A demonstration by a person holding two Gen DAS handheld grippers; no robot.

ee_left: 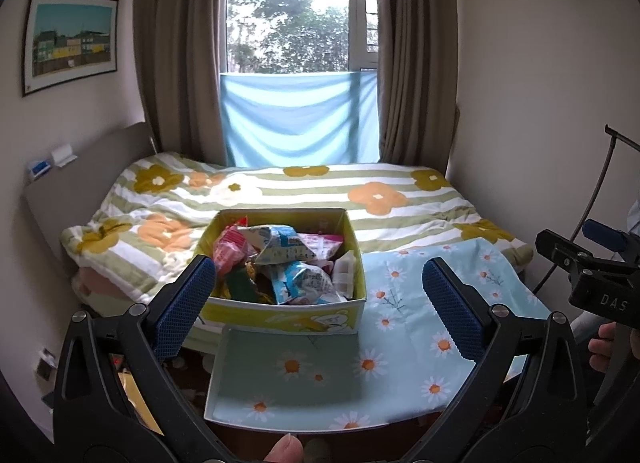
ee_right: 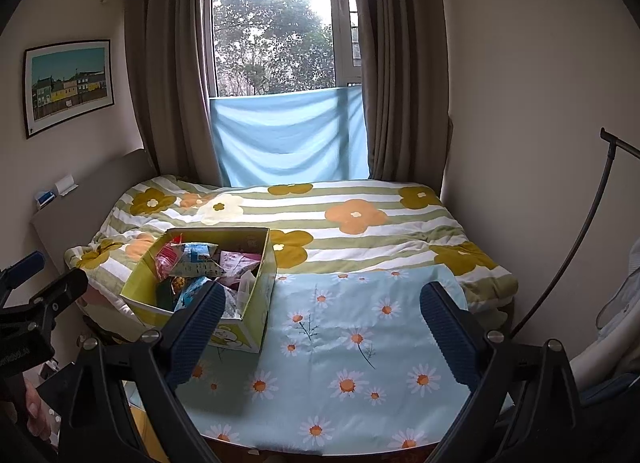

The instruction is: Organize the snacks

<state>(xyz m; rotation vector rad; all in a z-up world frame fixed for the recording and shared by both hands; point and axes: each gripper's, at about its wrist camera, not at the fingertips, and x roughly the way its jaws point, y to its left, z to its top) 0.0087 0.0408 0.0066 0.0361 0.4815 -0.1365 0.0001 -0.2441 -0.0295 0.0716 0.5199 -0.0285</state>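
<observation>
Yellow snack box just ahead of wide-open, empty left gripper; right gripper same.

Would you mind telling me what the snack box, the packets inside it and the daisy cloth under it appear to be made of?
Box: probably printed cardboard; thin flat walls, crisp folded corners, matte yellow print.
Packets: likely plastic film; crinkled, slightly glossy, with sealed edges.
Daisy cloth: woven fabric, perhaps cotton; soft creases and matte printed flowers.

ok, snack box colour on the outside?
Yellow-green snack box with a white cartoon bear print on its front; the left wrist view shows it best.
</observation>
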